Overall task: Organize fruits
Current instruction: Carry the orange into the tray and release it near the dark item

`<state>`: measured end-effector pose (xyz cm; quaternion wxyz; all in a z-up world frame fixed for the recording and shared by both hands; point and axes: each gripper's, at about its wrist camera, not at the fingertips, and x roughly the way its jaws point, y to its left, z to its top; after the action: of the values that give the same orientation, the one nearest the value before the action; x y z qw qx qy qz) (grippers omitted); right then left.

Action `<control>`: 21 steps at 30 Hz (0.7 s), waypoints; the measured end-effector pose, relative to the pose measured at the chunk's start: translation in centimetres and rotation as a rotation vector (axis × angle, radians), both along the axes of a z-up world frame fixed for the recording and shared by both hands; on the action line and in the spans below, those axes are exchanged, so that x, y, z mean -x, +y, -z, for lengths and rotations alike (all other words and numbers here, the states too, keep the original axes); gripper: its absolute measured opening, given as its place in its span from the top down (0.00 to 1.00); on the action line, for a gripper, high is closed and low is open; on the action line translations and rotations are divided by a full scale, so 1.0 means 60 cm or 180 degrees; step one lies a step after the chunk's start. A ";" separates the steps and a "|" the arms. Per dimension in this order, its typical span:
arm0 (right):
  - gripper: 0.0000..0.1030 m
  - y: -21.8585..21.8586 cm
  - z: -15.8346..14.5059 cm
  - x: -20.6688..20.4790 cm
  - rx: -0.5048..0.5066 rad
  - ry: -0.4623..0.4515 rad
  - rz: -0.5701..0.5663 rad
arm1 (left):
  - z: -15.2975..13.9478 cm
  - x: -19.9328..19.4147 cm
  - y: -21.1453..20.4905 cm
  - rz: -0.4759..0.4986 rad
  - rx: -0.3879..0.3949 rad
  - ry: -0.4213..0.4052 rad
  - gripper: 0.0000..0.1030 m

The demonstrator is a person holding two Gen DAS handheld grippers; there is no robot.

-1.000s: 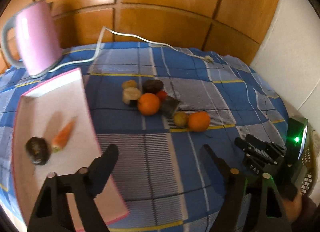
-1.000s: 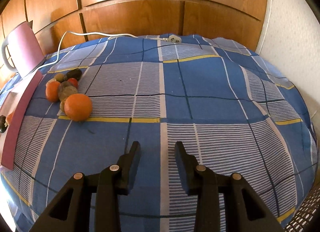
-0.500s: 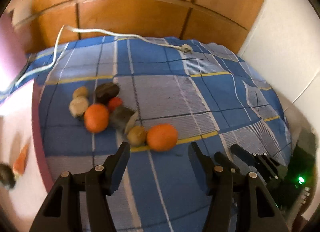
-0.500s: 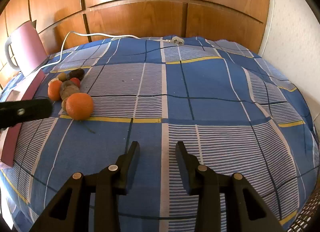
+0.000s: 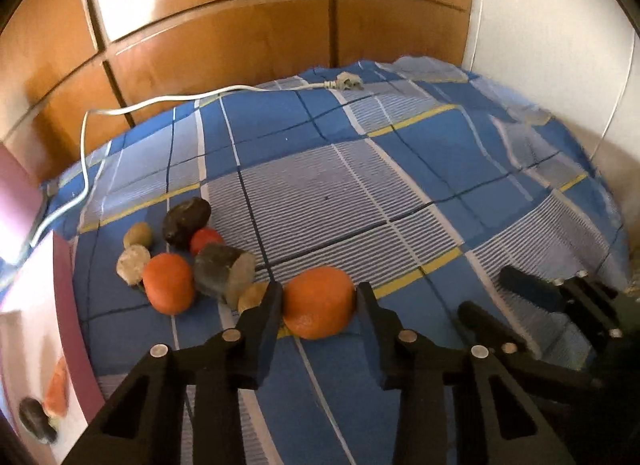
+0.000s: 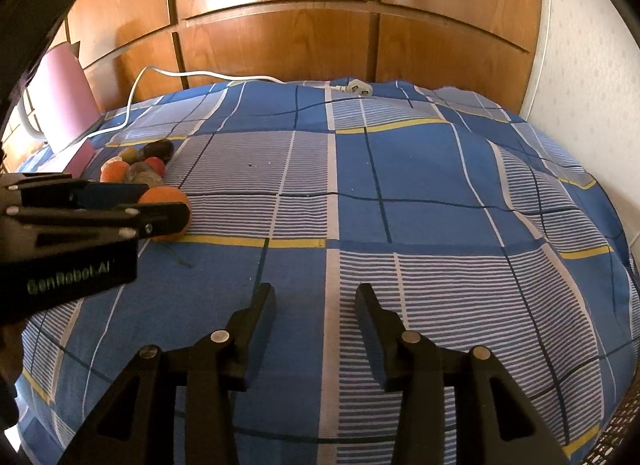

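In the left wrist view my left gripper is open with its fingers on either side of an orange that lies on the blue checked cloth. Left of it lies a pile: a second orange, a dark avocado, a small red fruit, a cut brown piece and small brownish fruits. A pink-rimmed tray at far left holds a carrot and a dark fruit. My right gripper is open and empty over bare cloth. The right wrist view shows the left gripper at the orange.
A white power cord with a plug runs along the back of the cloth. A pink kettle stands at the back left. Wooden panels stand behind and a white wall on the right.
My left gripper has swung right from the tray and moved forward until its fingers flank the nearer orange. My right gripper has stayed almost still.
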<state>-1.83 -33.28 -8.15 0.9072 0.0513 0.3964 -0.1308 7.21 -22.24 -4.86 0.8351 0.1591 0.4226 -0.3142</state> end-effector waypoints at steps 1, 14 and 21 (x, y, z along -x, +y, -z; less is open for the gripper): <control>0.58 0.000 0.000 0.000 0.0003 -0.0008 -0.0001 | -0.006 0.002 0.008 -0.0022 0.0075 0.0019 0.64; 0.58 0.005 -0.002 -0.009 0.0065 0.0097 0.0019 | -0.093 -0.016 0.225 -0.0938 0.0974 0.0224 0.64; 0.58 0.009 -0.002 -0.011 0.0120 0.0144 0.0045 | -0.083 -0.075 0.366 -0.1631 0.0954 0.0158 0.64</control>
<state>-1.17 -32.75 -8.03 0.8979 0.0340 0.4139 -0.1458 11.72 -0.29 0.11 0.8908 -0.0855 0.4181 -0.1559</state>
